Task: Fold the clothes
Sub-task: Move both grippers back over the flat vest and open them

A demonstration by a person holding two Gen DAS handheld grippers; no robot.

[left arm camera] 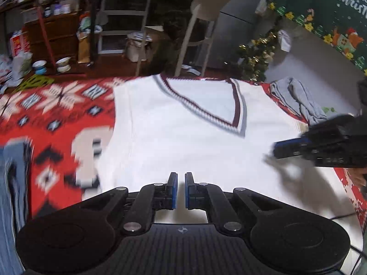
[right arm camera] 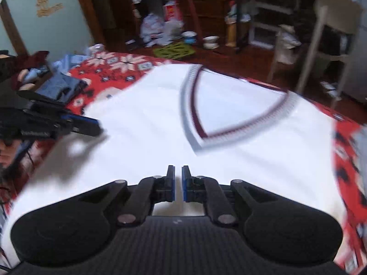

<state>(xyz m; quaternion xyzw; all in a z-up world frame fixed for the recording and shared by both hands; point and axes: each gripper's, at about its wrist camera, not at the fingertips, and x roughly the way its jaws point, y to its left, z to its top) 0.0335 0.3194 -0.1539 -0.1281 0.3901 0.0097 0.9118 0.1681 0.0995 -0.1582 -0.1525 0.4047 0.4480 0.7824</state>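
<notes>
white v-neck vest (left arm camera: 183, 137) lies flat, front up, on the red patterned blanket (left arm camera: 57, 123), maroon and grey trim around the neckline, neck end pointing away from both cameras toward the room. it covers most of the middle of the blanket. left gripper (left arm camera: 181, 189) hangs over the near hem area, jaws nearly together with only a thin slit between the blue pads, nothing in them. right gripper (right arm camera: 178, 183) same story: jaws almost closed, empty, over the near part of the vest. each gripper shows in the other's view at the side edge, above the fabric with its shadow on it; can't tell whether either tip touches the cloth. grey garment (left arm camera: 296, 98) bunched at the vest's far right corner on the blanket. folded blue denim (right arm camera: 60, 87) off the left edge of the blanket. beyond: white chair (left arm camera: 201, 27), dark wooden shelving with clutter, bowls on the floor (left arm camera: 52, 65), small christmas tree (left arm camera: 257, 55). both views are motion-blurred.
</notes>
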